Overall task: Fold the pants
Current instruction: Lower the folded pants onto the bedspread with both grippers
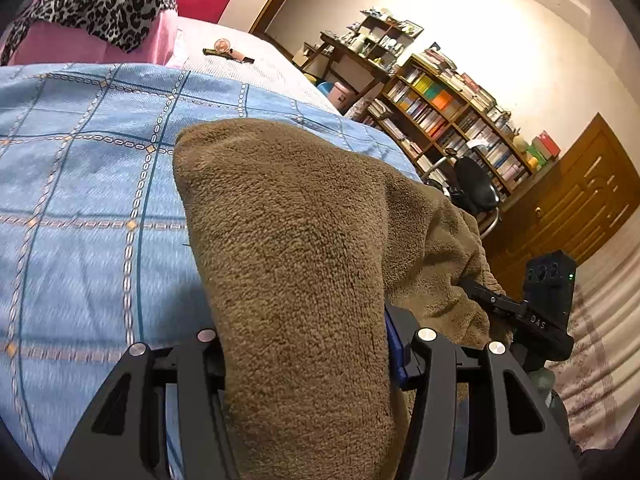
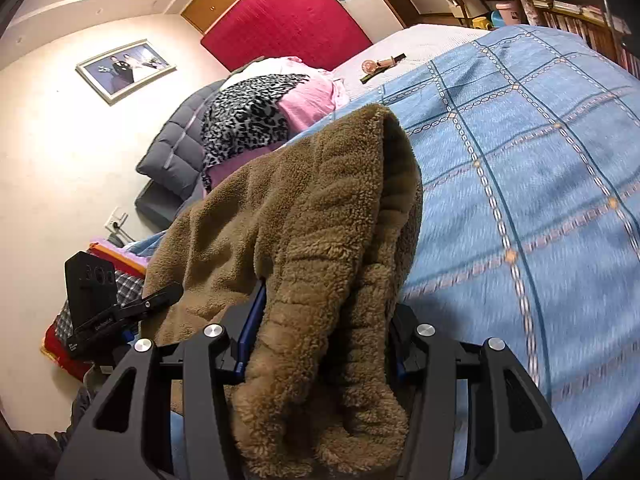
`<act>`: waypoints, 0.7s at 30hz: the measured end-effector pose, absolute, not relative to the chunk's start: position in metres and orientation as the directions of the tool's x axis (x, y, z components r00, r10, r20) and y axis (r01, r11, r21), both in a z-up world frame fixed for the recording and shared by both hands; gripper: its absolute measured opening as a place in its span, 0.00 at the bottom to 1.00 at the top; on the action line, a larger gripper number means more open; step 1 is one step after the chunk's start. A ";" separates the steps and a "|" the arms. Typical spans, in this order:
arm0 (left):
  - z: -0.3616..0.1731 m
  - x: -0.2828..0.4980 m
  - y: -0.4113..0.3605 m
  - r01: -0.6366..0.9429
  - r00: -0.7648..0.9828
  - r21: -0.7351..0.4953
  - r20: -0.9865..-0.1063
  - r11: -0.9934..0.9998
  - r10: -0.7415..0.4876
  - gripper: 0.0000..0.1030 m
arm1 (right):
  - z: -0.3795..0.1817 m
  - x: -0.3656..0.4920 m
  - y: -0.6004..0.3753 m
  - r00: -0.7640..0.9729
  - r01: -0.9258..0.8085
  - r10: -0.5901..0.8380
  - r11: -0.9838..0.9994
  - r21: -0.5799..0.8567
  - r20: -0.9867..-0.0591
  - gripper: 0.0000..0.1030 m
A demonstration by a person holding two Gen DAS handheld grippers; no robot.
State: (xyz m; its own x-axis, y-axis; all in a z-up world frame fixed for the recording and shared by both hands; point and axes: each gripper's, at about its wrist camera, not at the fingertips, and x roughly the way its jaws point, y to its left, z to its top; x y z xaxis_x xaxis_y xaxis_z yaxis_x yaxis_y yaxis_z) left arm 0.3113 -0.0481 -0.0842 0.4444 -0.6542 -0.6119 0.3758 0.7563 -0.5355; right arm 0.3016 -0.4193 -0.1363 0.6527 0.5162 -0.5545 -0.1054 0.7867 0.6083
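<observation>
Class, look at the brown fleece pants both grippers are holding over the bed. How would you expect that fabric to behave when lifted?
The brown fleece pants droop over the right gripper, so probably floppy. Thick pile bunched in the left gripper suggests bulky, grippy cloth.

Open bedspread (image 1: 80, 200) beyond pants (image 1: 288, 240)
</observation>
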 end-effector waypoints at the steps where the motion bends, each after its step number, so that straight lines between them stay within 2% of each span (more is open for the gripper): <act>1: -0.089 0.322 -0.050 0.371 0.443 -0.539 -0.613 0.757 -0.654 0.51 | -0.139 0.312 -0.421 0.652 -0.102 0.512 0.791 0.604 -0.560 0.50; 14: -0.148 0.385 -0.075 0.340 0.428 -0.518 -0.658 0.785 -0.620 0.53 | -0.194 0.384 -0.440 0.613 -0.046 0.472 0.822 0.568 -0.633 0.50; 17: -0.155 0.386 -0.076 0.343 0.426 -0.516 -0.659 0.785 -0.620 0.58 | -0.203 0.385 -0.444 0.610 -0.041 0.479 0.815 0.578 -0.632 0.51; 20: -0.156 0.385 -0.079 0.347 0.427 -0.497 -0.672 0.795 -0.606 0.63 | -0.207 0.384 -0.445 0.613 -0.026 0.468 0.817 0.575 -0.637 0.55; 21: -0.155 0.385 -0.081 0.345 0.428 -0.482 -0.683 0.805 -0.592 0.67 | -0.207 0.384 -0.446 0.614 -0.016 0.459 0.820 0.572 -0.641 0.57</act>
State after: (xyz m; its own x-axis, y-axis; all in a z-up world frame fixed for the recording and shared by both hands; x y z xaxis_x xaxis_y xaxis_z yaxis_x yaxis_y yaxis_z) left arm 0.3852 -0.0811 -0.1547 0.4278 -0.5923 -0.6828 0.3452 0.8052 -0.4822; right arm 0.3837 -0.4460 -0.2072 0.6145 0.4593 -0.6415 -0.0157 0.8200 0.5721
